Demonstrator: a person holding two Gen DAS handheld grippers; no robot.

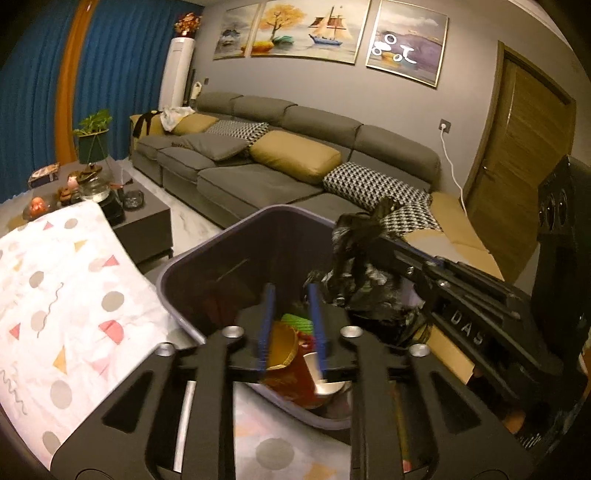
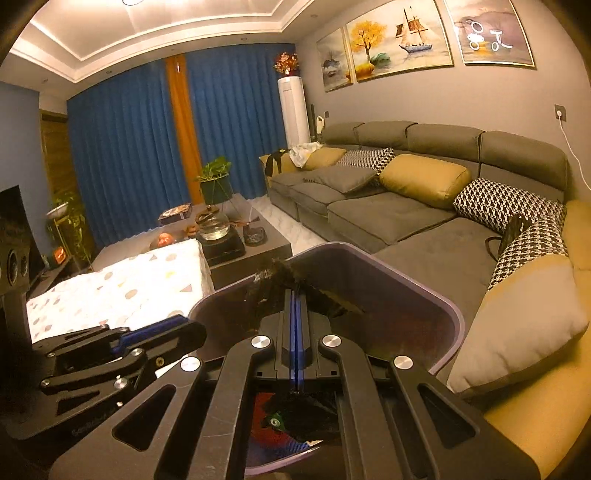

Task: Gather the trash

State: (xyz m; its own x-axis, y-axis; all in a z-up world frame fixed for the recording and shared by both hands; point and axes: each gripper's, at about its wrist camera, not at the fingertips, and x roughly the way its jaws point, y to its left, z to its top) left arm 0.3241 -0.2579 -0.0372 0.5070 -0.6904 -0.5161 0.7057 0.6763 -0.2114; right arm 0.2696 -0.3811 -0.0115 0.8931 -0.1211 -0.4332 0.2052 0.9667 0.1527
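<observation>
Place: a home living room
Seating: long grey fabric sectional sofa (image 1: 258, 177) with mustard and houndstooth cushions
Walls: framed sailboat paintings (image 1: 306, 31)
Window: blue floor-length curtains (image 2: 125, 155)

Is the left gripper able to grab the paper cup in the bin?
Probably yes. The left gripper hangs open right above the bin, with the cup just below its fingers. The bag sits off to one side.

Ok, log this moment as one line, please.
left hand-held gripper: open, over bin | right hand-held gripper: shut on black bag | bin holds trash | bag not yet dropped
</observation>
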